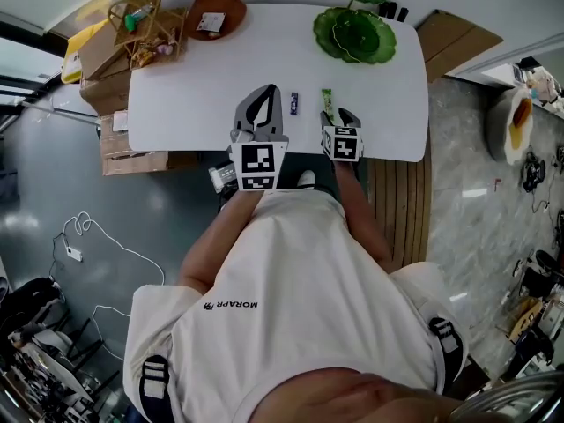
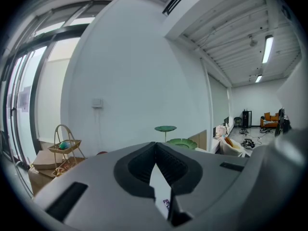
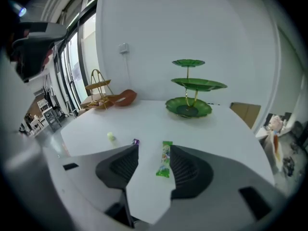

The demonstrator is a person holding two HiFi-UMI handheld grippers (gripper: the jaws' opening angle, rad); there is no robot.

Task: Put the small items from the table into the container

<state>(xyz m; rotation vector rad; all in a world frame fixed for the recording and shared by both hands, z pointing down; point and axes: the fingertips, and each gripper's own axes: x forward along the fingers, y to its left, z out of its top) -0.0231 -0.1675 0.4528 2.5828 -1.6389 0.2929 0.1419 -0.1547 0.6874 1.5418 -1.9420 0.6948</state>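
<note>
Right gripper view had my right gripper (image 3: 153,153) with fingers spread wide either side of the green sachet (image 3: 164,161), which lay flat on the desk (image 3: 144,119), untouched. Pick-up step, I judged: lower, close on it, then carry it to the container, likely the green tiered tray (image 3: 188,107). My left gripper (image 2: 155,144) had its fingers closed, empty. The sachet print was unreadable; the shirt (image 1: 233,305) read "MORAPR".

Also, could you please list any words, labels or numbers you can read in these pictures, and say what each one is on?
"MORAPR": small dark print on the person's white shirt, as well as it can be made out.
Green sachet: printed, but too small to read.
Purple wrapper: too small to read.
Card in the brown bowl: blurred, unreadable.
Nothing else is legible.
</note>
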